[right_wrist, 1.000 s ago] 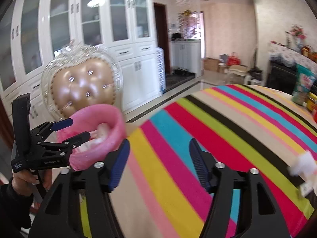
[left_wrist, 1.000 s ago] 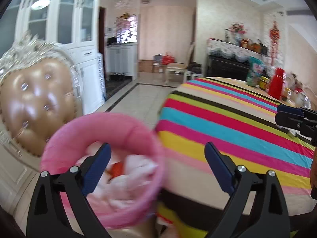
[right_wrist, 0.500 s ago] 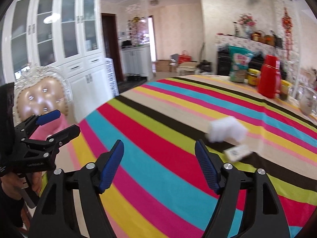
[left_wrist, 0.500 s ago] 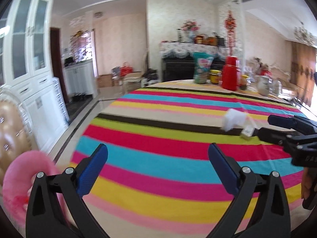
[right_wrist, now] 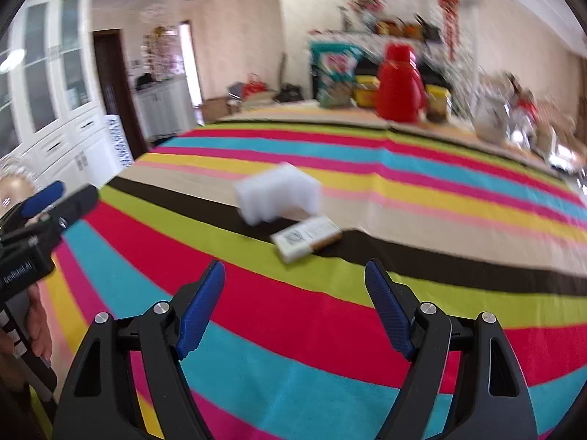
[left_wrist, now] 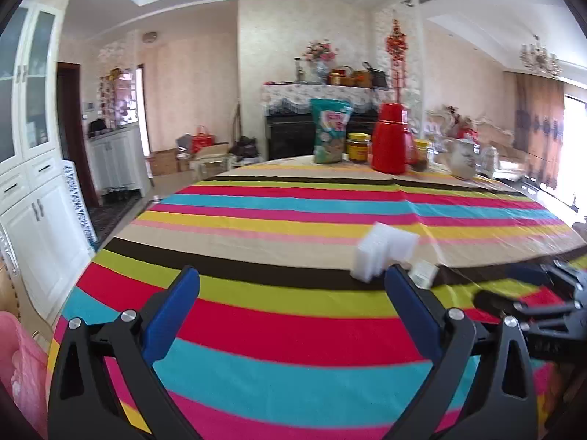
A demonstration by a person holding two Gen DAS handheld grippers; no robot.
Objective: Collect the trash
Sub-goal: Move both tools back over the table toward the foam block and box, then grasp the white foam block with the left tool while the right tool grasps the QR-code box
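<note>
Trouble is most likely coming from how close the two pieces of trash are lying: the white foam block (right_wrist: 277,192) is resting on the dark stripe of the striped tablecloth (right_wrist: 330,315), and the small printed box (right_wrist: 306,237) is sitting just beside it on the near right, possibly touching. The right gripper (right_wrist: 295,306) is approaching with its jaws opening and nothing between them, so a careless close is risking a nudge of one piece while pinching the other (the foam probably being light enough to skid). The left gripper (left_wrist: 291,315) is also hanging open and empty over the near part of the table, and the two tools are crowding the same patch, so a knock between them is looking possible. The pink bin (left_wrist: 22,370) is showing only as a sliver at the near left edge, so its mouth is hidden. Blur is smearing the far items, such as the red flask (left_wrist: 389,138), and the box's print is unreadable.
</note>
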